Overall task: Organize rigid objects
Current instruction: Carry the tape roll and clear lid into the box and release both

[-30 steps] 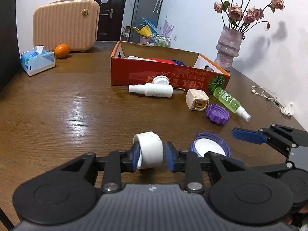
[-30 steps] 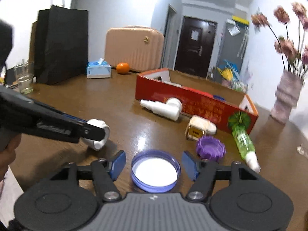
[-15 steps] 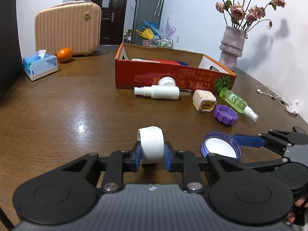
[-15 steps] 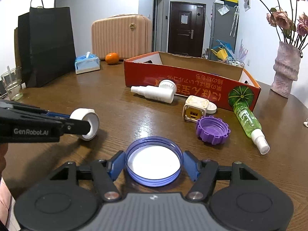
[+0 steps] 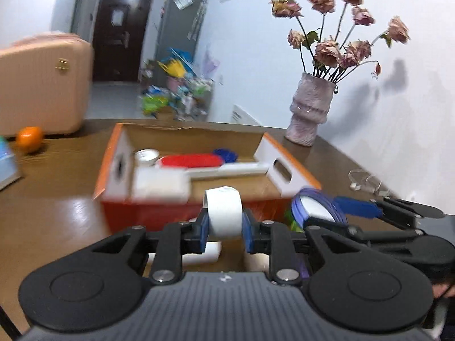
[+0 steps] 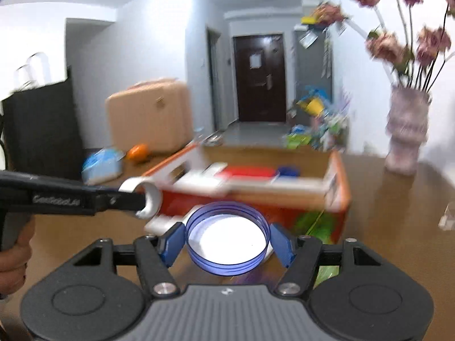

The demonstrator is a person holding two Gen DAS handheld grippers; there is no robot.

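- The left gripper (image 5: 223, 228) is clamped on a white ring-shaped cap (image 5: 223, 211) – its blue pads press both flat sides, and the cap stands on edge, lifted clear of the table
- In the right wrist view the same cap (image 6: 145, 199) shows at the tip of the left gripper's black arm, which bears pale lettering too smeared to read now; half a second ago it read "GenRobot.AI"
- The right gripper (image 6: 226, 243) grips a round blue lid with a white inner face (image 6: 226, 240), its blue pads against the lid's rim on either side, open face up
- In the left wrist view that lid (image 5: 315, 206) shows tilted, held just right of the white cap
- A second ago both pieces lay on the wooden table (image 5: 54, 213) with the left jaws wider around the cap; the jaws have since closed on it, and both pieces are now carried in the air, close to the near wall of the orange-red cardboard box (image 5: 142, 213)
- The box's printed characters, visible earlier, are now hidden or blurred – nothing on it can be read
- Inside the box lie a red flat piece (image 5: 189, 160), a small blue cap (image 5: 226, 155), a white block (image 5: 160, 183) and a white round cap (image 5: 146, 156)
- Beyond stand a pale vase of dried roses (image 5: 310, 108), an orange (image 5: 29, 138) and a peach suitcase (image 5: 42, 85)
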